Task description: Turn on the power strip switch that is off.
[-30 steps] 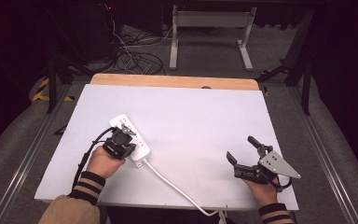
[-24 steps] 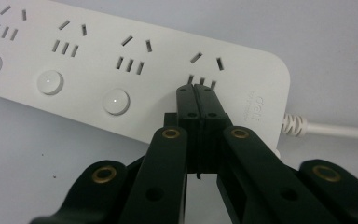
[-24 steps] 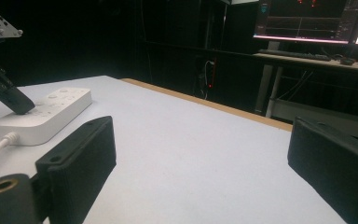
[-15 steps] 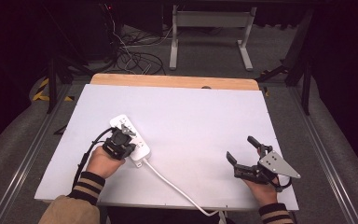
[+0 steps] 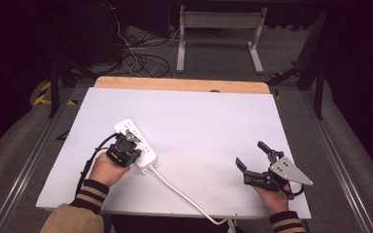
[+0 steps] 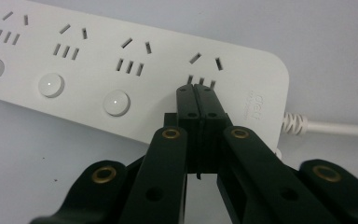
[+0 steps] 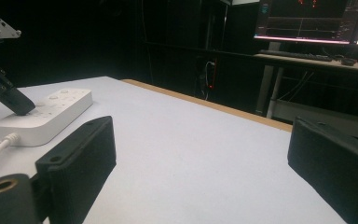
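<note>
A white power strip [image 5: 138,142] with several sockets and round buttons lies on the left half of the white table [image 5: 209,121]. Its white cable [image 5: 175,187] runs off the front edge. My left gripper [image 5: 131,140] is shut, nothing between its jaws, and its tips rest on the strip. In the left gripper view the closed left gripper [image 6: 197,93] touches the power strip [image 6: 98,60] just below the socket nearest the cable end; whatever lies under the tips is hidden. My right gripper [image 5: 251,154] stands open near the front right, nothing between its jaws. The right gripper [image 7: 205,158] faces the power strip [image 7: 51,114].
A wooden strip [image 5: 179,85] borders the table's far edge. Beyond it are loose cables [image 5: 141,60] on the floor and a metal stand [image 5: 218,29]. Monitors [image 7: 307,18] glow on a desk in the dark background.
</note>
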